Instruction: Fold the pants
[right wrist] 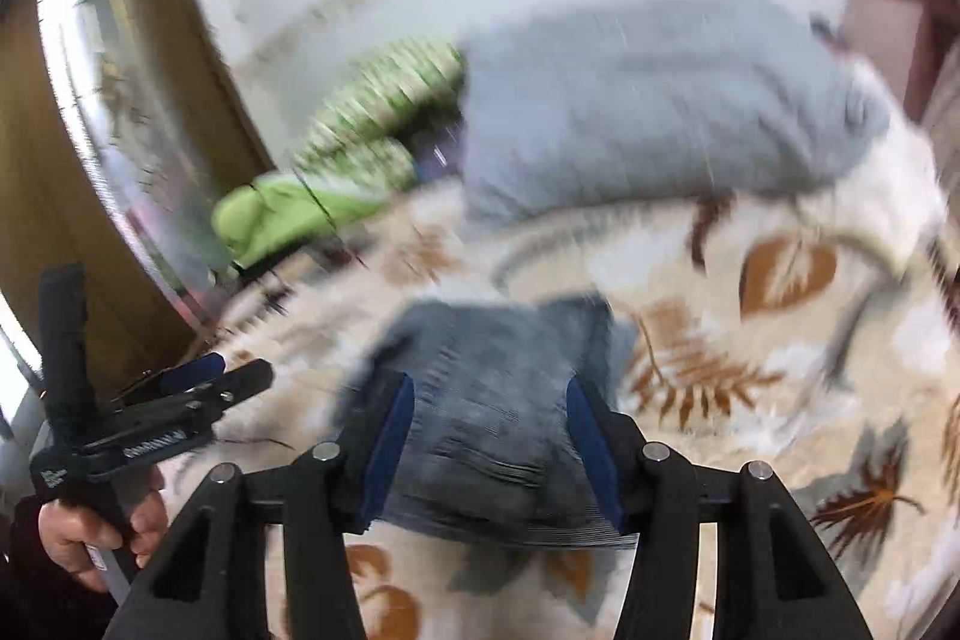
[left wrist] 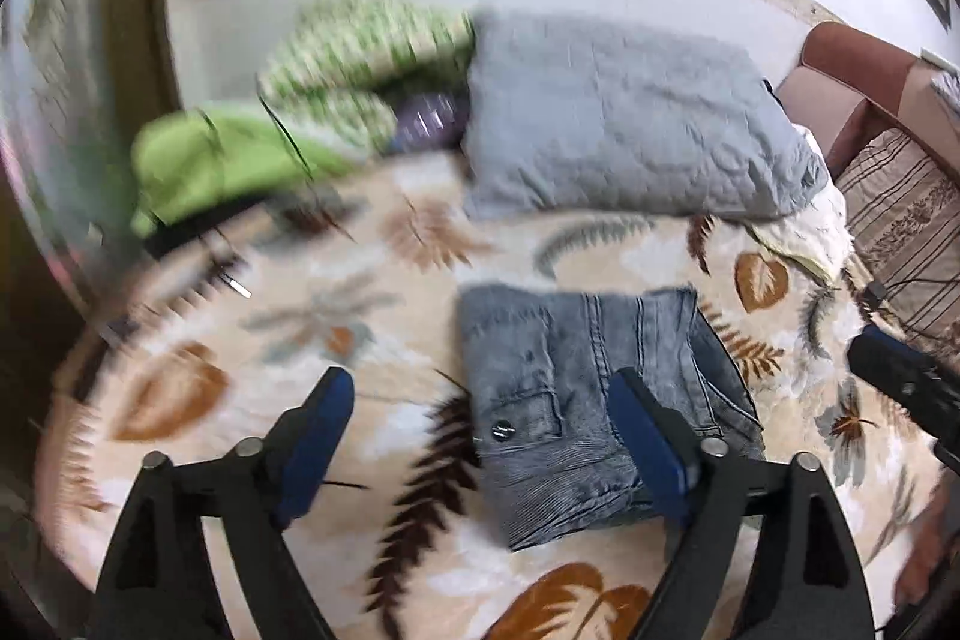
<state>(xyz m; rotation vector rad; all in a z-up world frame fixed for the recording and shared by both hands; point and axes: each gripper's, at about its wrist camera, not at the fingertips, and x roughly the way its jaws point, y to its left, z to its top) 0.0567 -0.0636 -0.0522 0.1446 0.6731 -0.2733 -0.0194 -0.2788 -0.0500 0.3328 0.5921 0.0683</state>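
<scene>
1. The pants (left wrist: 600,400), grey-blue denim, lie as a compact squarish bundle on the leaf-patterned blanket (left wrist: 372,316), in front of a grey quilted pillow (left wrist: 624,118); a snap button and a pocket seam show on the top layer
2. Judged from that shape, the folding looks essentially finished: no leg trails out and the layers sit stacked, though the near edge looks slightly uneven and the right wrist view is too blurred to check it
3. The left gripper (left wrist: 480,400) stands spread wide above the blanket with nothing between its blue pads (left wrist: 318,436); the bundle lies past and partly behind its right finger, not pinched
4. The right gripper (right wrist: 489,418) is also parted, its fingers framing the bundle in its own view; the cloth appears to lie beyond the pads rather than pressed by them, so I judge it released
5. What may be left is at most a tidy-up of the near edge, or nothing
6. A hand (right wrist: 90,532) holds the left gripper's handle in the right wrist view; white lettering runs along that tool's black body but is too smeared to read
7. Green patterned bedding (left wrist: 360,58) lies behind the blanket; it bears no legible brand, and no readable writing shows anywhere else
</scene>
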